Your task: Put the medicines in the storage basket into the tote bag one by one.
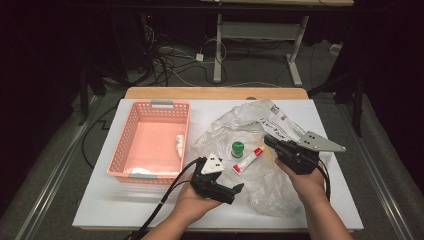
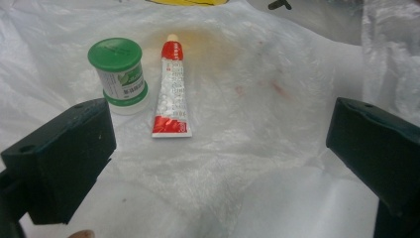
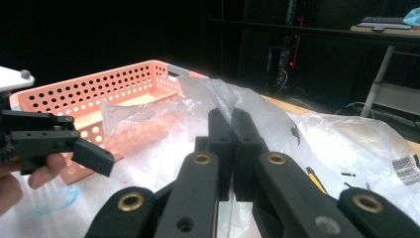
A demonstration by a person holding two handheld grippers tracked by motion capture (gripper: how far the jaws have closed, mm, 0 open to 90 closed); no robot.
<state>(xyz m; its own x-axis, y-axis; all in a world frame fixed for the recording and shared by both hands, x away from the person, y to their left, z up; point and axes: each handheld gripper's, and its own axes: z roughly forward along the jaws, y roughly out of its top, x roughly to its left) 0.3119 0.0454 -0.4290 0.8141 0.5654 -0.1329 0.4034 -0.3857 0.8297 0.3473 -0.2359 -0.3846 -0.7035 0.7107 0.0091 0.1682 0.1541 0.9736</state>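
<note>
Dark floor and cables lie behind the white desk (image 1: pixel 150 210). A thin plastic bag (image 1: pixel 265 190) is pinched by the right tool (image 1: pixel 270 141), whose jaws are shut tight on a fold of it. The left tool (image 1: pixel 239 189) is held wide open with nothing in it, just short of the red tube (image 2: pixel 172 89) and the green-capped jar (image 2: pixel 119 74) on the bag. If the bag is tugged, the jar could be tipped and rolled. Open room is left toward the pink basket (image 1: pixel 150 106).
</note>
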